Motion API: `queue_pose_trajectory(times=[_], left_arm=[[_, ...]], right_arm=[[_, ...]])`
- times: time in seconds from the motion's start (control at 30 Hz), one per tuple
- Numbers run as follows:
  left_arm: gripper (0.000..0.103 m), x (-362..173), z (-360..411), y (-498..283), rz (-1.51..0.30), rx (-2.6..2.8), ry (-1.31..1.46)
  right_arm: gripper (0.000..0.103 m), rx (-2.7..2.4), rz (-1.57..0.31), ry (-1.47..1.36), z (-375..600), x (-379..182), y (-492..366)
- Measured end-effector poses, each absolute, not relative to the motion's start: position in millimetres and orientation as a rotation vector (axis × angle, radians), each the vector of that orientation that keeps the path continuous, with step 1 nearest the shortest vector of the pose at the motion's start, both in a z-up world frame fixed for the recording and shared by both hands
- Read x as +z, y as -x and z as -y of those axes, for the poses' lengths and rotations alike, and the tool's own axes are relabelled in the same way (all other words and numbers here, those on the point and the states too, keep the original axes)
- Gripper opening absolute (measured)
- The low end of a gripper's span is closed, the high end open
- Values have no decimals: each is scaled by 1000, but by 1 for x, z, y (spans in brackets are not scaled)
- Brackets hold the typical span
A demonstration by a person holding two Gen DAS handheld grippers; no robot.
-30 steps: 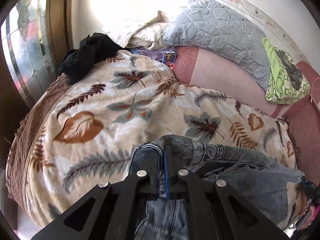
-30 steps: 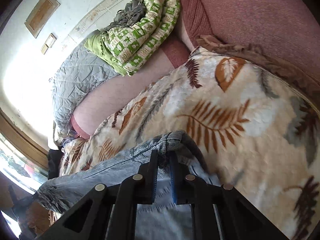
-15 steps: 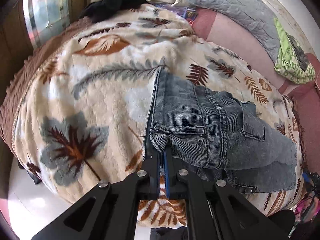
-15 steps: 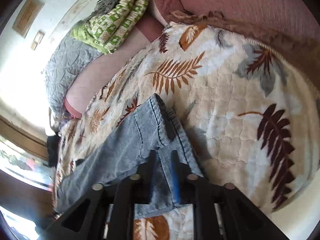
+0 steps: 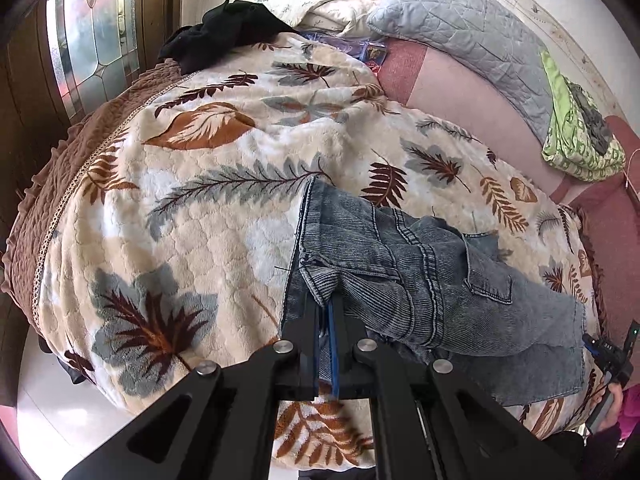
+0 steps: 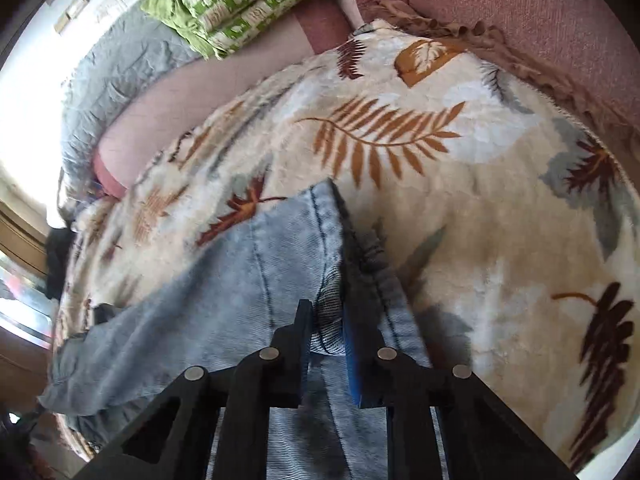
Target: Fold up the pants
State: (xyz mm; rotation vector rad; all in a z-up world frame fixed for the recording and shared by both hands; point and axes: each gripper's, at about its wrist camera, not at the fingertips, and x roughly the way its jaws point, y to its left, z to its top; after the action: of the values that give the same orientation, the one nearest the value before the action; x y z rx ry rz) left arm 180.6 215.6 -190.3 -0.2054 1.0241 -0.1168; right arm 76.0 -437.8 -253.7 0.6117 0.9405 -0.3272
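Left gripper (image 5: 329, 308): black two-finger tool with a blue pad, jaws pinched together on a bunched corner of the faded blue ribbed-denim pants (image 5: 420, 280) at their near edge

Right gripper (image 6: 326, 320): matching black tool, jaws having just been closing, a fold of the pale denim between them and the pads seemingly on the cloth; motion blur leaves the firmness of the hold unclear

Pants: lying on the cream plush bedspread printed with brown and grey leaves (image 5: 192, 216), near its front edge; a pocket flap and seams face up, the fabric doubled and rumpled between the two tools

Risk, right side: a thin bite of a single layer could slip out under tension, dropping that end and skewing the fold

Risk, left side: the pinched corner is bunched, so a crease may set crooked if the layers are not aligned

Risk, surface: the soft bedspread may drag or wrinkle under the denim, and the front edge is close enough for a loose end to slide off

Farther back: black garment heap (image 5: 224, 28), grey quilted pillow (image 5: 460, 28) and green patterned folded cloth (image 5: 576, 140), all well apart from the work

Beyond: stained-glass panel (image 5: 96, 44) at far left
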Motion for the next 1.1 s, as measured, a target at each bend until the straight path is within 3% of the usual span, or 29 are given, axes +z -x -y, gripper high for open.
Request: queue_pose_trajectory(times=[0.33,0.6,0.7,0.77,0.83,1.03,1.1], left_arm=[[5,-210,-238,-157,-1067,-105,248],[8,-260,-248,-144,-1199,-22,223],[8,-259,-261,-140,-1210,26,221],[8,-250,-269,-135,-1183,48,223],[8,-235,-269,-129,-1141,73,196],[11,-191,-213,-130,-1028,-36,135],[18,-186,-181,-137,-1009,-113,113]], right_arm=[[11,-320,-821,-565,429,-196,11],[16,-361,-1049,-552,425,-249,15],[26,-348,-1045,-583,434,-239,17],[50,-356,-997,-572,439,-226,18],[66,-365,-930,-558,442,-210,14],[65,-311,-918,-543,431,-204,-41],[62,-246,-919,-543,412,-206,-63]])
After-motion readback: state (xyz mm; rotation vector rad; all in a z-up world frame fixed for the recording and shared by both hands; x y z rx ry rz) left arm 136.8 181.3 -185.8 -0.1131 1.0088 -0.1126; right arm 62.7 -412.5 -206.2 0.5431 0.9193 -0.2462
